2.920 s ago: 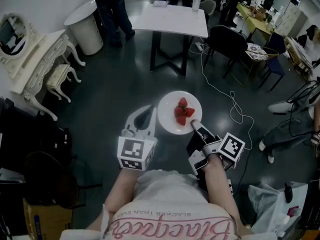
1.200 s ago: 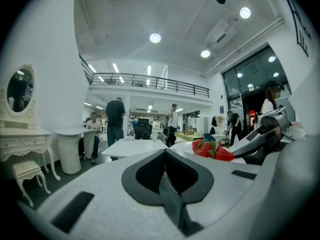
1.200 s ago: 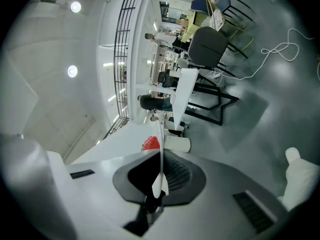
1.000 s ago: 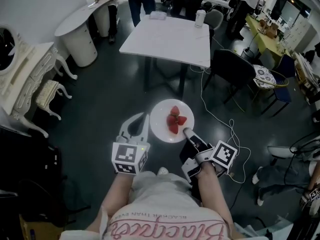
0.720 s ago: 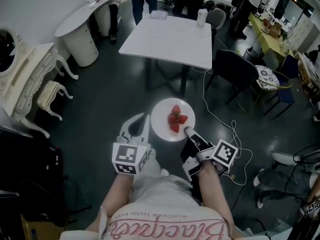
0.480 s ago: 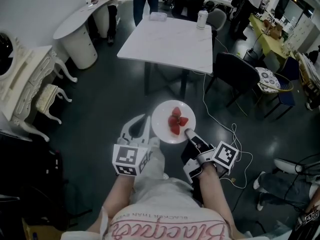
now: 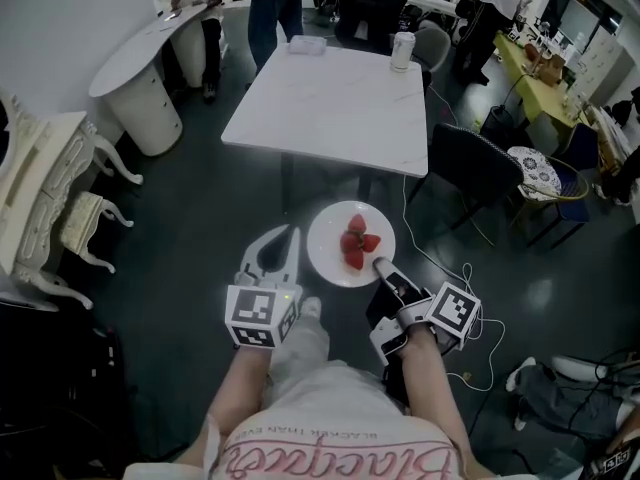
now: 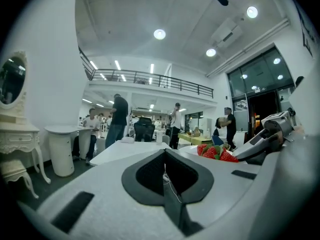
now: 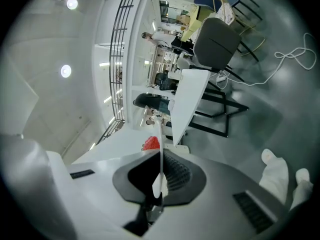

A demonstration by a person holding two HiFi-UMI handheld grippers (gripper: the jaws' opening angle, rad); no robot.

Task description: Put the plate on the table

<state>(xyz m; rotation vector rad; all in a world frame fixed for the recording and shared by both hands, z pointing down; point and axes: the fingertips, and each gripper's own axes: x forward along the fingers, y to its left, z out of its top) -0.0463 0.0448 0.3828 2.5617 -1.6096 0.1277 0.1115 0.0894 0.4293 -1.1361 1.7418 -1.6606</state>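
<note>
- The round white plate (image 7: pixel 333 260) is not yet down: it hangs in the air above the dark floor (image 7: pixel 200 218), just short of the near edge of the white rectangular tabletop (image 7: pixel 330 108), towards that edge's right corner.
- The right tool (image 7: pixel 380 265) is clamped on the plate's near right rim. In its own view the rim shows edge-on as a thin white line pinched between the jaws.
- The left tool (image 7: pixel 288 236) has its jaws pressed together with nothing between them. Its tip sits just beside the plate's left rim and seems not to touch it.
- A few red strawberries (image 7: pixel 356 243) lie loose near the middle of the plate.
- The plate looks stiff, glazed and smooth, so probably slippery in a narrow pinch and breakable if dropped on that floor.
- With a single grip at one edge, its weight and the fruit's likely pull the far side down. Kept level, the berries should stay put.
- The rim is the only sensible place to hold; a steadying touch from the left tool under the opposite rim would likely help.
- The tabletop's near half is bare, with a drinks can (image 7: pixel 402 51) at its far edge, well away from any landing spot.
</note>
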